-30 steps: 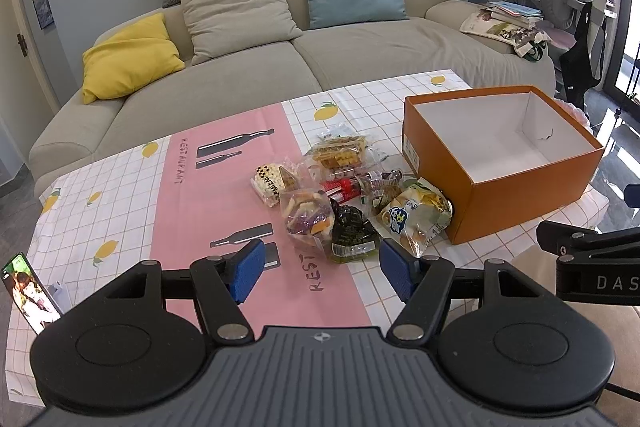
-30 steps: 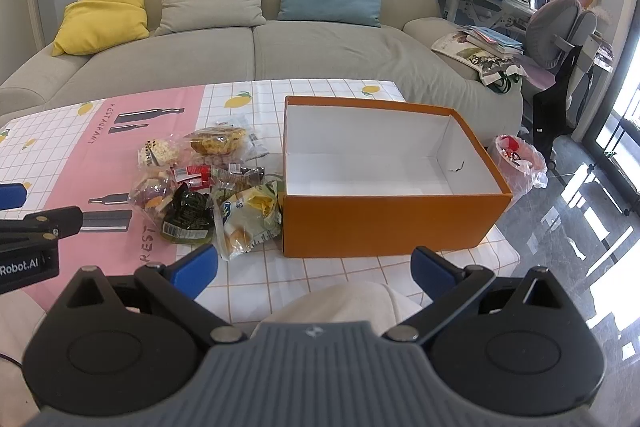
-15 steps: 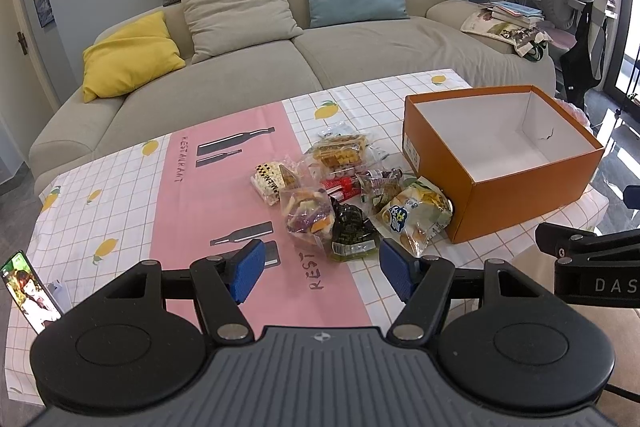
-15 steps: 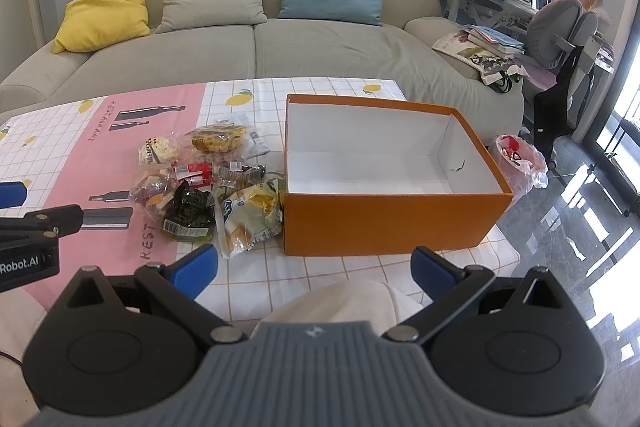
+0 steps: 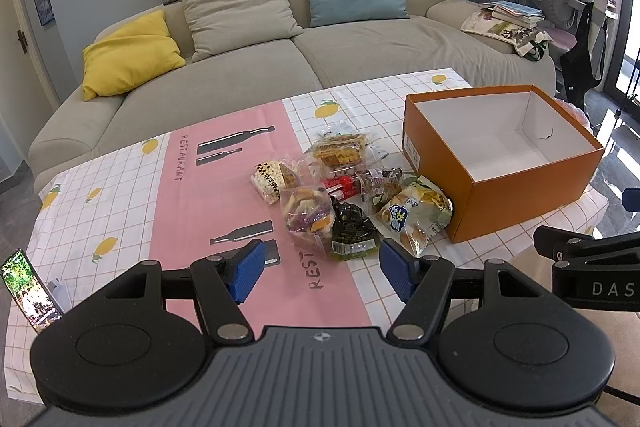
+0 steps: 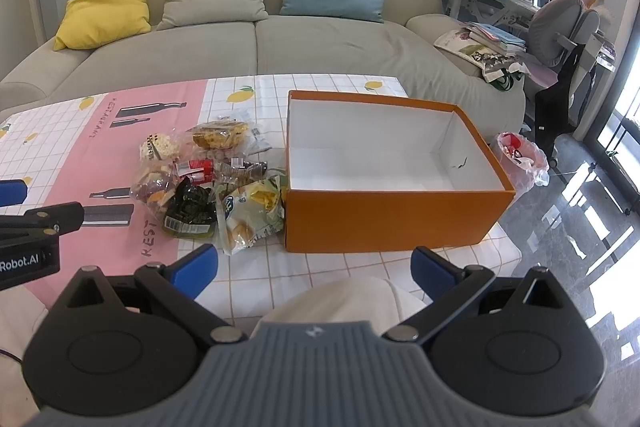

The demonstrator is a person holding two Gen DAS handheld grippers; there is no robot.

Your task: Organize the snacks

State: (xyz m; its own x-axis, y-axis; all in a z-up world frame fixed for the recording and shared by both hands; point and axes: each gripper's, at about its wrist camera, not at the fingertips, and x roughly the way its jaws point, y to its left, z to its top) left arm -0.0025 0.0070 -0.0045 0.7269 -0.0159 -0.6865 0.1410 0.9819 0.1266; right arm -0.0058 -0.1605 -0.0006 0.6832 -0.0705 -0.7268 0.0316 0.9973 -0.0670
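Left gripper and right gripper both spread apart, tablecloth printed "RESTAURANT", snack packet reading "MILENI", orange box beside.

The pink strip of the checked tablecloth reads "RESTAURANT". The black left gripper body shows "Robot.AI"; the right gripper shows "DAS".

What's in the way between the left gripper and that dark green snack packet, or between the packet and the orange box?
Nothing visible blocks the left gripper from the dark green packet; its open jaws face it. The pale green bag lies between that packet and the orange box, leaning on its wall.
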